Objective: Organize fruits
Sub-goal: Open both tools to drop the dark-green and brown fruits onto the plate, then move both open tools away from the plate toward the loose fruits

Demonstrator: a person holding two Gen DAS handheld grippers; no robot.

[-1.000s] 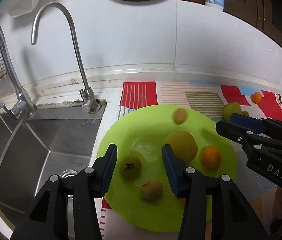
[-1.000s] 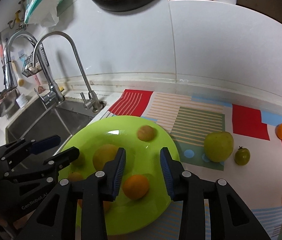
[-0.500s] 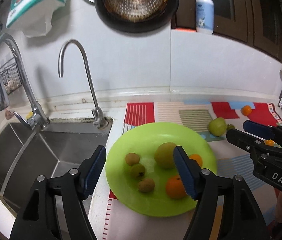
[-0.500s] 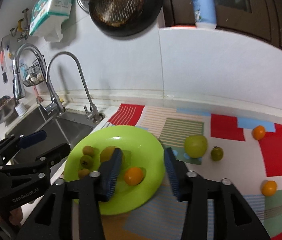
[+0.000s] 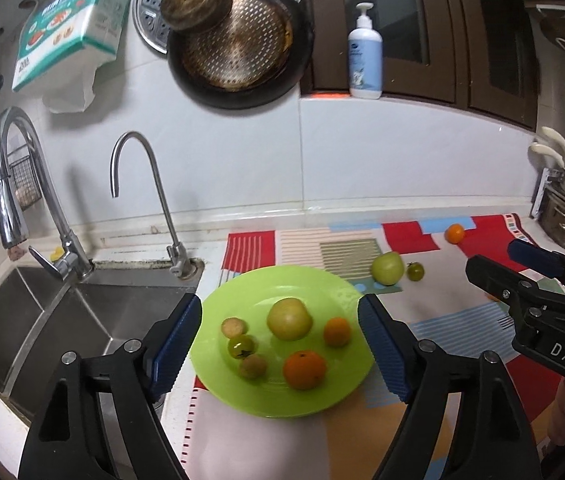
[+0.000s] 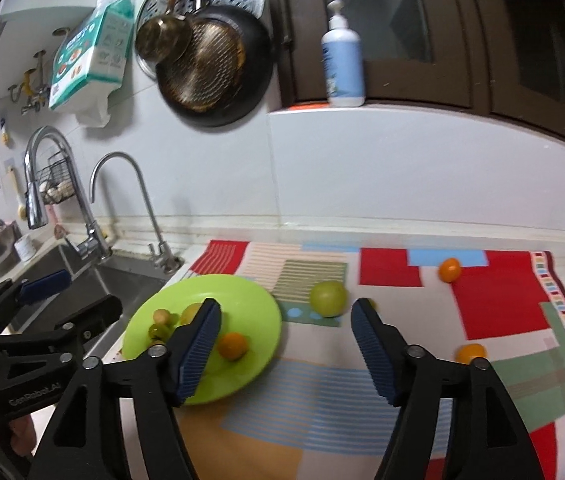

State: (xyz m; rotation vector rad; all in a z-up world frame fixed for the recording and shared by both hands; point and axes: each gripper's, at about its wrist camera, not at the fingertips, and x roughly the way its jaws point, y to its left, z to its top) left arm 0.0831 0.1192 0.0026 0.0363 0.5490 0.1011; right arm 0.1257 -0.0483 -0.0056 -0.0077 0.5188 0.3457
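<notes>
Both wrist views look down over the counter from near, sharing the green plate [image 5: 282, 280] [image 6: 242, 292].

Dark frying pan [image 5: 238, 46] on the white wall, pump bottle [image 5: 365, 66] on the sill, steel sink [image 5: 62, 320] below.

Both grippers' fingers [image 5: 382, 350] opening, empty

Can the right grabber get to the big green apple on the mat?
Probably yes. The right gripper has its jaws opening with nothing between them, and the green apple sits on the mat just ahead, with nothing in the way.
</notes>
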